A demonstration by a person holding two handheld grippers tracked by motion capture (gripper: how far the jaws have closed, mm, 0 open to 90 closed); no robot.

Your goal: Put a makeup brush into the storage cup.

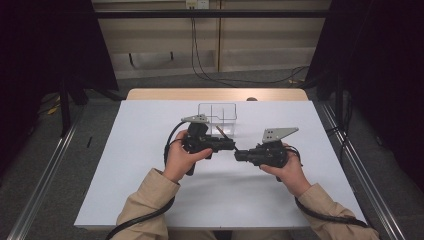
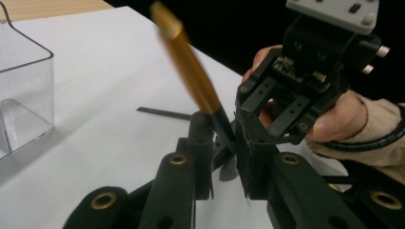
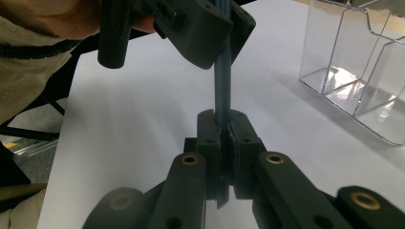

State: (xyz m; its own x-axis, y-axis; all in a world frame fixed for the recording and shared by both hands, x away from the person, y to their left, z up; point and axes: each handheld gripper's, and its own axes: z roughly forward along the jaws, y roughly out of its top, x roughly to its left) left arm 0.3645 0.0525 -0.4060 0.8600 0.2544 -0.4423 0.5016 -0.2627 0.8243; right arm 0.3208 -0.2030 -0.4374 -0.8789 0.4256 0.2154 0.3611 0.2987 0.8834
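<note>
A pen with a gold barrel (image 2: 191, 67) and a dark thin front part (image 3: 222, 81) is held between both grippers above the middle of the white table (image 1: 150, 200). My left gripper (image 1: 232, 145) (image 2: 224, 152) is shut on the pen's dark section, and the gold barrel slants up and away from its jaws. My right gripper (image 1: 237, 154) (image 3: 223, 129) faces it tip to tip and is shut on the dark end of the same pen. In the right gripper view the left gripper (image 3: 215, 33) closes around the shaft just above my right jaws.
A clear plastic box (image 1: 217, 112) (image 2: 24, 95) (image 3: 353, 62) with dividers stands just behind the grippers. A thin black stick (image 2: 157, 113) lies on the table near the box. Dark curtains and floor rails flank the table.
</note>
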